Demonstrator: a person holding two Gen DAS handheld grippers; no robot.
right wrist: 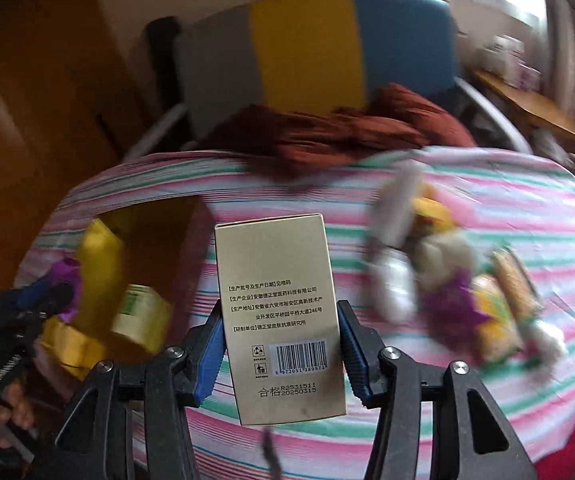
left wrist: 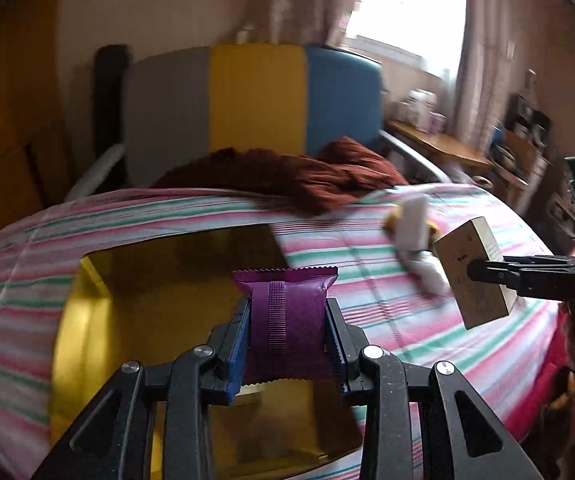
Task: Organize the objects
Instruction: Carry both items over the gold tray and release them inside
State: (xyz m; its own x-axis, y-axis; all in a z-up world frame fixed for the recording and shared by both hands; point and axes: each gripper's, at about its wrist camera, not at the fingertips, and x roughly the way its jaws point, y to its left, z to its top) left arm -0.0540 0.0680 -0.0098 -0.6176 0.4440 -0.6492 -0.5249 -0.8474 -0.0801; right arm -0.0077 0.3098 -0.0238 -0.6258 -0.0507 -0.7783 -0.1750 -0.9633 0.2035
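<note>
My left gripper (left wrist: 287, 312) is shut on a purple snack packet (left wrist: 285, 312) and holds it above an open yellow cardboard box (left wrist: 87, 312) on the striped bed. My right gripper (right wrist: 279, 320) is shut on a tan carton (right wrist: 279, 316) with printed text and a barcode, held above the bedspread. The carton (left wrist: 473, 270) and the right gripper (left wrist: 487, 272) also show at the right of the left wrist view. The box (right wrist: 99, 264) and the left gripper with the purple packet (right wrist: 65, 280) show at the left of the right wrist view. A green-labelled item (right wrist: 139, 312) lies in the box.
A blurred heap of small packets and white items (right wrist: 447, 272) lies on the pink-green striped bedspread (right wrist: 527, 216) to the right. A rust-red cloth (left wrist: 311, 176) lies at the bed's far edge. Behind stand a grey-yellow-blue headboard (left wrist: 255, 100) and a wooden desk (left wrist: 439, 144).
</note>
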